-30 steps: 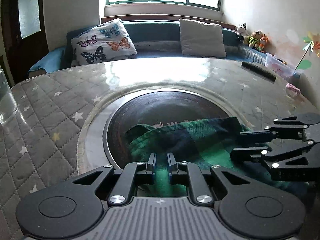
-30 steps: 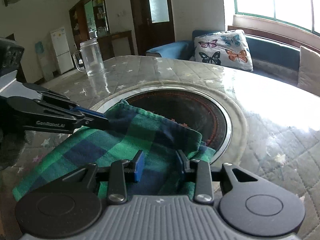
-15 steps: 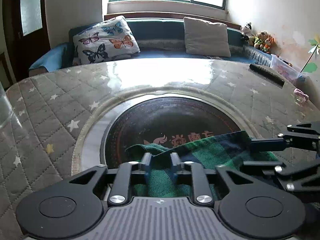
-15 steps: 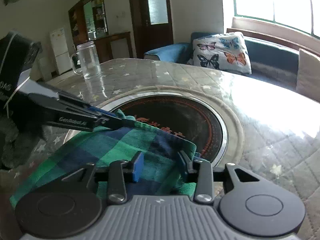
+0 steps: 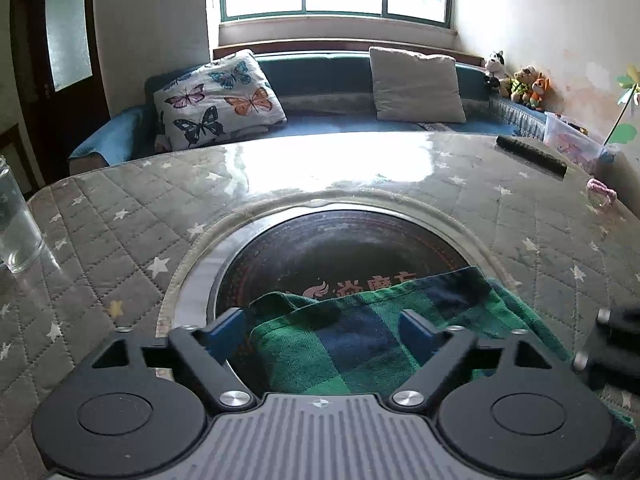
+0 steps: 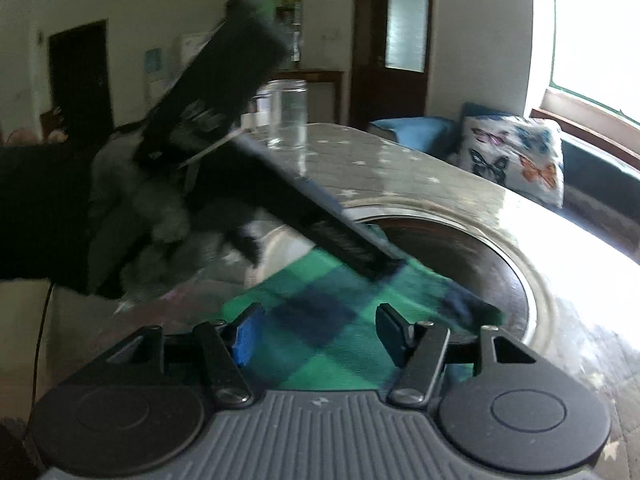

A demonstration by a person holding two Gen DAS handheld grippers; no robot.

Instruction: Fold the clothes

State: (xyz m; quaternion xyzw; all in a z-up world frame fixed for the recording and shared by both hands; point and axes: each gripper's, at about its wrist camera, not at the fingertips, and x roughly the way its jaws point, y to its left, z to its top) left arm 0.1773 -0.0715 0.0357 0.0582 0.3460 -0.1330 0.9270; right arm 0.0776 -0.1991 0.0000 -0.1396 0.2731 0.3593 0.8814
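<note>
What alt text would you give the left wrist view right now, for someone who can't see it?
The left tongs are open, their blue pads either side of a folded green and blue plaid cloth lying partly over the dark round inset of a quilted, star-patterned table. Behind are a sofa with a butterfly pillow, a window, and a glass jar at left.

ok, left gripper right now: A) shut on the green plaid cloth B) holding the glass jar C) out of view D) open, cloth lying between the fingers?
D: the left gripper has its blue fingers spread wide, with the green plaid cloth lying loose between them.
</note>
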